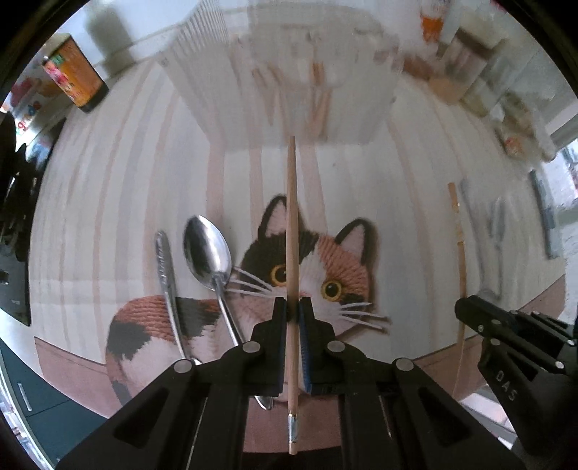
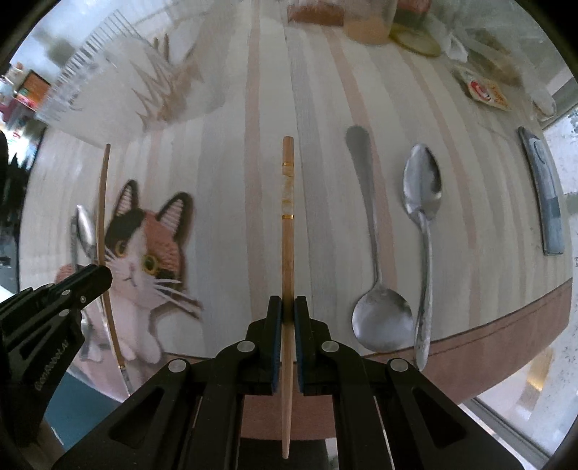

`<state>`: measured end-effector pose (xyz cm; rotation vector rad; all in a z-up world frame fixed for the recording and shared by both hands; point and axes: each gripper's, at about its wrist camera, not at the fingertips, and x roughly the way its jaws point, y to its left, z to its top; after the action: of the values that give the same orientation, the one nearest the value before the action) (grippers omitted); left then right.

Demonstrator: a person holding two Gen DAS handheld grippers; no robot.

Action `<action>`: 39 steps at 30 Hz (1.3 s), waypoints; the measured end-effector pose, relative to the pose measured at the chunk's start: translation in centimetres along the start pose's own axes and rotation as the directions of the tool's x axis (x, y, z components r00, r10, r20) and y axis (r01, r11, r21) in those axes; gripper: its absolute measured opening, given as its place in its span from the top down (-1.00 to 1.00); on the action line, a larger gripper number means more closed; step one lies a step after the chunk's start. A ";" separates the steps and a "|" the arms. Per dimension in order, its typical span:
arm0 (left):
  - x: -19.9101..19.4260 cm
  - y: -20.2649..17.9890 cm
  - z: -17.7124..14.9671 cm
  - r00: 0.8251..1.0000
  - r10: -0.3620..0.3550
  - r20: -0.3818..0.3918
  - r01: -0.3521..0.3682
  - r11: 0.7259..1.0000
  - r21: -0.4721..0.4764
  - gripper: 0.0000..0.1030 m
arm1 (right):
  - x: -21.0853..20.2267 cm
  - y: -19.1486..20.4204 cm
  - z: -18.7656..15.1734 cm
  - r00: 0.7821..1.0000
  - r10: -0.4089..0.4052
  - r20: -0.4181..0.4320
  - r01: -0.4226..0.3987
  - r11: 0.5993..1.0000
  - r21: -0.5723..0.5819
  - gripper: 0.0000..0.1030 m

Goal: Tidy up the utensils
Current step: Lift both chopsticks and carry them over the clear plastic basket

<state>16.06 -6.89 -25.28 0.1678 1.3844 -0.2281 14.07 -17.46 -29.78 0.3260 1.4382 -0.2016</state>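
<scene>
My left gripper is shut on a plain wooden chopstick, held above the cat-print placemat. A steel spoon and a second steel utensil lie on the mat to its left. My right gripper is shut on a matching chopstick with gold bands. Two steel spoons lie on the mat to its right. Each gripper shows at the edge of the other's view: the right gripper and the left gripper, each with its chopstick. A clear ribbed container stands at the back.
An orange-labelled can stands at the far left. Jars and packets crowd the back of the table. A grey flat object lies at the right near the mat's edge. The placemat's brown border runs along the near side.
</scene>
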 end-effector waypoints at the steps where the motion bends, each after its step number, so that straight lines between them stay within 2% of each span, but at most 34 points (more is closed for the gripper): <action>1: -1.0 0.1 0.1 1.000 -0.007 0.019 0.007 1.000 -0.004 0.92 | -0.5 -0.1 -0.1 1.000 0.004 0.008 -0.004 1.000 0.000 0.87; 6: -5.3 0.7 0.5 0.994 -0.026 0.107 0.026 1.000 -0.003 0.92 | -3.8 -0.6 0.2 0.996 0.036 0.077 -0.037 0.999 0.004 0.87; 11: -10.3 1.4 1.5 0.976 -0.062 0.210 0.064 0.998 -0.002 0.92 | -8.6 -1.0 1.5 0.981 0.095 0.167 -0.098 0.995 0.010 0.87; 15: -14.3 1.6 3.8 0.955 -0.100 0.278 0.106 0.994 -0.004 0.92 | -12.3 -0.6 3.7 0.962 0.141 0.235 -0.143 0.990 -0.008 0.87; 19: -16.6 2.5 6.6 0.943 -0.129 0.307 0.141 0.990 -0.016 0.92 | -15.1 0.0 6.7 0.941 0.177 0.287 -0.176 0.984 -0.032 0.87; 23: -17.7 3.3 10.1 0.938 -0.107 0.329 0.124 0.992 -0.030 0.92 | -16.6 0.8 10.5 0.927 0.219 0.303 -0.214 0.976 -0.051 0.87; 26: -17.7 3.9 12.7 0.943 -0.091 0.320 0.109 0.993 -0.038 0.92 | -17.2 1.5 13.4 0.918 0.239 0.315 -0.230 0.971 -0.068 0.87; 29: -16.6 4.8 15.5 0.958 -0.127 0.257 0.147 0.987 -0.058 0.92 | -17.9 3.1 16.0 0.916 0.251 0.314 -0.235 0.968 -0.088 0.87; 32: -15.0 5.9 18.2 0.967 -0.158 0.199 0.180 0.979 -0.098 0.92 | -17.0 4.8 19.0 0.924 0.243 0.295 -0.220 0.970 -0.107 0.87; 39: -10.4 7.6 23.2 0.983 -0.164 0.083 0.176 0.973 -0.152 0.92 | -11.8 7.3 25.7 0.952 0.235 0.197 -0.221 0.971 -0.092 0.87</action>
<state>38.34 -4.68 -11.01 -0.0912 1.3418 -0.2625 39.07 -19.97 -14.85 0.4004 1.1885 0.0030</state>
